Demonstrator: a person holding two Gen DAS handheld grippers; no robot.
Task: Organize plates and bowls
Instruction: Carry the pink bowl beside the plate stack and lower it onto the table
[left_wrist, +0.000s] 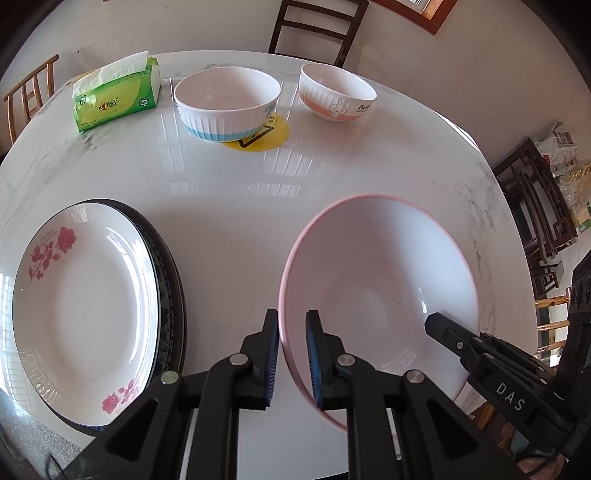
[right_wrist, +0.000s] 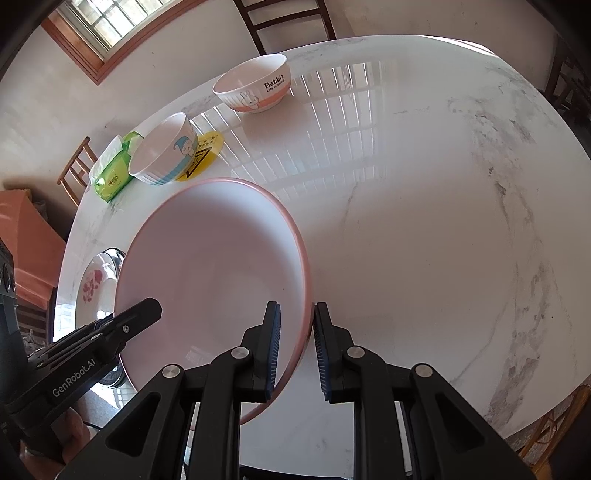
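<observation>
A large pink-rimmed bowl (left_wrist: 380, 280) sits at the table's near side, also in the right wrist view (right_wrist: 210, 273). My left gripper (left_wrist: 291, 354) straddles its left rim, one finger inside, one outside, with a gap beside the rim. My right gripper (right_wrist: 295, 350) straddles its right rim the same way. A rose-patterned white plate (left_wrist: 85, 306) lies on a dark plate (left_wrist: 173, 295) at the left. A blue-banded bowl (left_wrist: 227, 103) and an orange rabbit bowl (left_wrist: 336, 92) stand at the far side.
A green tissue pack (left_wrist: 118, 96) lies far left. A yellow sticker (left_wrist: 258, 136) lies under the blue bowl. Wooden chairs (left_wrist: 314, 29) ring the white marble table (left_wrist: 229, 192). The table's right half (right_wrist: 424, 221) is bare marble.
</observation>
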